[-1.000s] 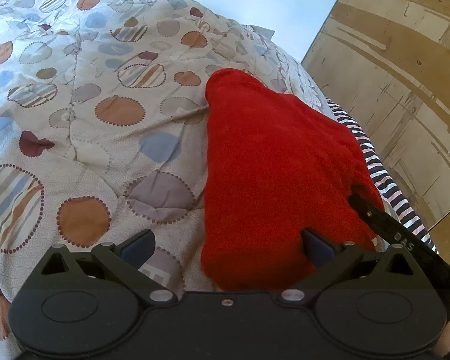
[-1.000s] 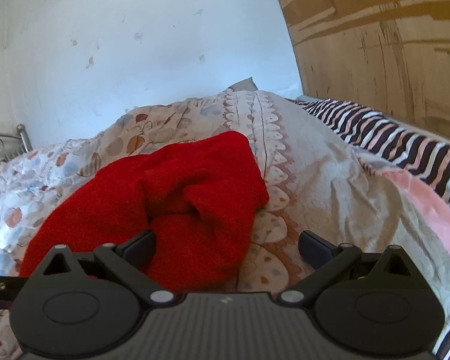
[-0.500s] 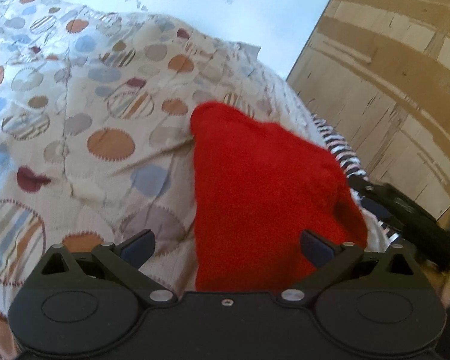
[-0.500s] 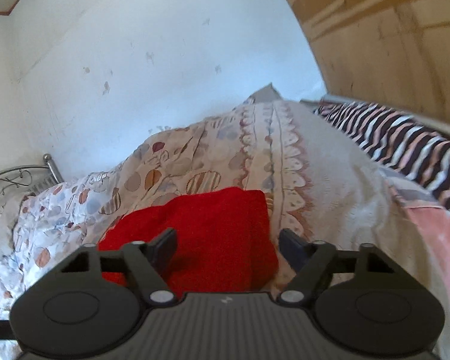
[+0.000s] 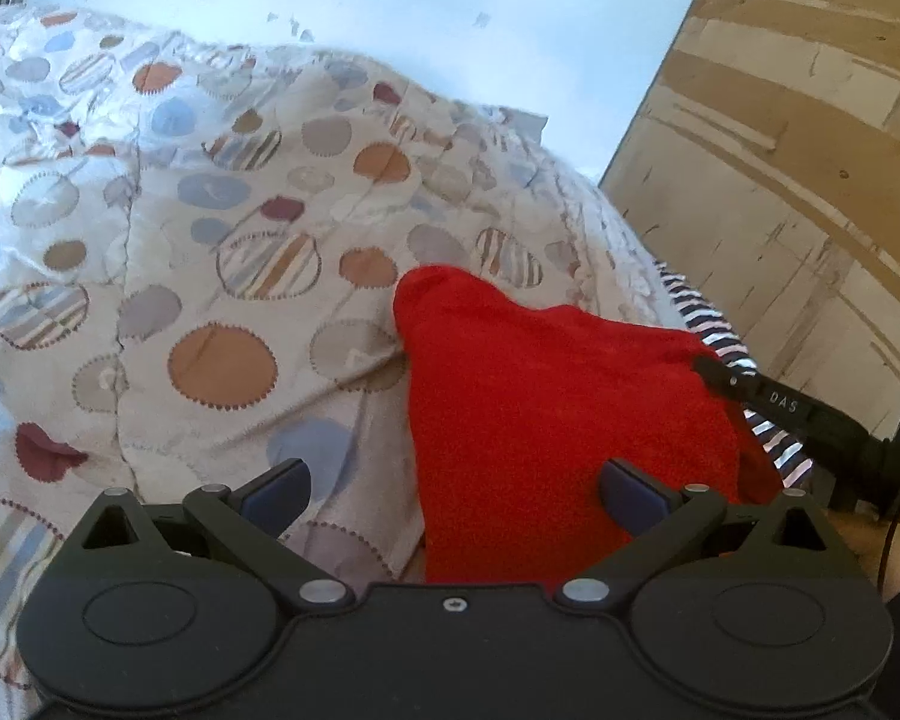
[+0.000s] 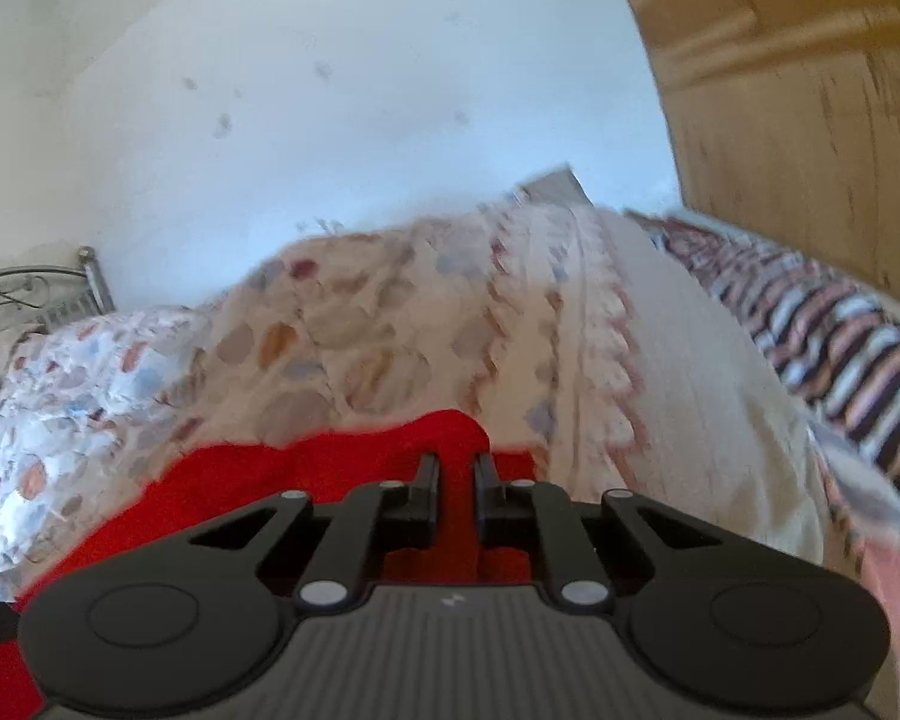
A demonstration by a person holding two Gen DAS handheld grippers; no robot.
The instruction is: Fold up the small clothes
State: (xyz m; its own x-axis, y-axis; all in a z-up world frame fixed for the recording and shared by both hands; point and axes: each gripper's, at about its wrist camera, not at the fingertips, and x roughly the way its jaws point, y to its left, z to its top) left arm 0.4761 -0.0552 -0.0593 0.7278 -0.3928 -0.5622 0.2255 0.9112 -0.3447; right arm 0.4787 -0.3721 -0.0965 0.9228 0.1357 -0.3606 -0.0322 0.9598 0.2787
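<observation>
Red garment (image 5: pixel 558 420) is lying on the polka-dot quilt (image 5: pixel 222 276) of the bed; right gripper (image 6: pixel 455 474) has its jaws pinching the garment's edge; left gripper (image 5: pixel 453 489) sits over it, jaws spread wide, gripping nothing.

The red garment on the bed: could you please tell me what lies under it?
The red garment lies on the circle-patterned quilt, which shows around its left and far edges. Whatever is beneath its middle is covered. The right gripper is shut on its edge.
</observation>
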